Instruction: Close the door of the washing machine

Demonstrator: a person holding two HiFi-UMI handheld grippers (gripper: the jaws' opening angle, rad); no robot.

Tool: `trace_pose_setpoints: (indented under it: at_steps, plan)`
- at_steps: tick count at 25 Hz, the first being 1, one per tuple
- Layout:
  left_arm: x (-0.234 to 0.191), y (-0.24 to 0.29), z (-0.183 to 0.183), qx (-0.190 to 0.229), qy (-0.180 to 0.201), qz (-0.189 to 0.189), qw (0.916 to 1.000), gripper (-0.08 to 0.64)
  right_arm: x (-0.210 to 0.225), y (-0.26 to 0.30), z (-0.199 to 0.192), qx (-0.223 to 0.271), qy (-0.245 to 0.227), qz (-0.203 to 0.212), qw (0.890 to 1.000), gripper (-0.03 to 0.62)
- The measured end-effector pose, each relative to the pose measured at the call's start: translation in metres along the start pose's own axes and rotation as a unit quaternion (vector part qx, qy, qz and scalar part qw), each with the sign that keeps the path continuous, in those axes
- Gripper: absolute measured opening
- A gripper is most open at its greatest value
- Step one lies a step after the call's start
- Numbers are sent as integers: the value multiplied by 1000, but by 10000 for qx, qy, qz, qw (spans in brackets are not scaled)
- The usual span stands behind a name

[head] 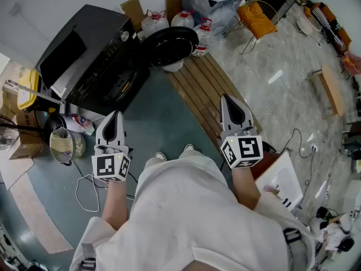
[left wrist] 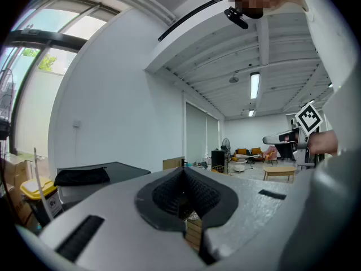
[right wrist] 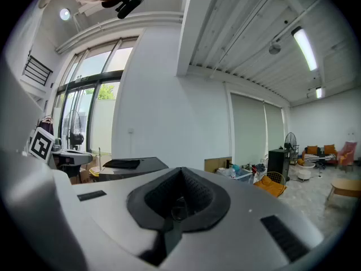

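"Black washing machine (head: 93,55), up and to the left of the person in the head view, with its round door (head: 169,45) swung wide open next to the wooden boards (head: 206,89)," says the first. "Where do the grippers stand?"

"Well short of it," says the second. "The left gripper (head: 115,117) and the right gripper (head: 228,100) are both held about level in front of the body, jaws pressed together with nothing between them (each gripper's own view shows the pads meeting on bare air). Neither touches the door."

"So the closing has not begun. How should the person go about it?"

"Probably no grasp is needed. With its jaws together as a blunt tip, the right gripper looks the better placed. It should reach round the door's free edge, set the tip on the side turned away from the opening, far from the hinge, and push in a steady arc. A push near the hinge would need more force and could slip on the glossy curve."

"And the finish?"

"Follow through until the door sits flush, since a soft push may leave it ajar."
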State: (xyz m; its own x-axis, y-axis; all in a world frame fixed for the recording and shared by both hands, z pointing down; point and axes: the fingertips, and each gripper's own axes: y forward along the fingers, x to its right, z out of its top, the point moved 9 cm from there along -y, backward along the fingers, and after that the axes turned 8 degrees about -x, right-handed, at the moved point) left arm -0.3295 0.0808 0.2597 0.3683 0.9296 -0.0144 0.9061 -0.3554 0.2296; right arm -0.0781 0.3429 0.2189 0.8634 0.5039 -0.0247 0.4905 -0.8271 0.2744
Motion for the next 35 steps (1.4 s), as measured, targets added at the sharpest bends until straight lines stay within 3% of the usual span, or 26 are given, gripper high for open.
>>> trace_pose_setpoints:
  at_steps: [12, 20, 21, 23, 29, 35]
  plan:
    - [-12, -6, -10, -45, -99, -32, 9999, 5, -19, 4, -1, -63, -9, 25, 10000, -3]
    - [-35, -11, -2, 440, -216, -71, 9988, 6, -31, 2, 1, 109, 154, 43, 9998, -3]
    - [-38, -10, -2, 444, -214, -105, 9987, 23, -32, 2, 1, 100, 158, 8, 9998, -3]
    - [-44, -5, -3, 412, -180, -246, 9987, 194, -36, 2, 1, 84, 175, -51, 9998, -3]
    - [-61, 17, -20, 391, -224, -622, 9970, 360, -52, -5, -9, -12, 195, -258, 9995, -3]
    - [-61, 44, -25, 182, -314, -885, 9954, 394, -46, -12, -18, -243, 314, -514, 9979, -2]
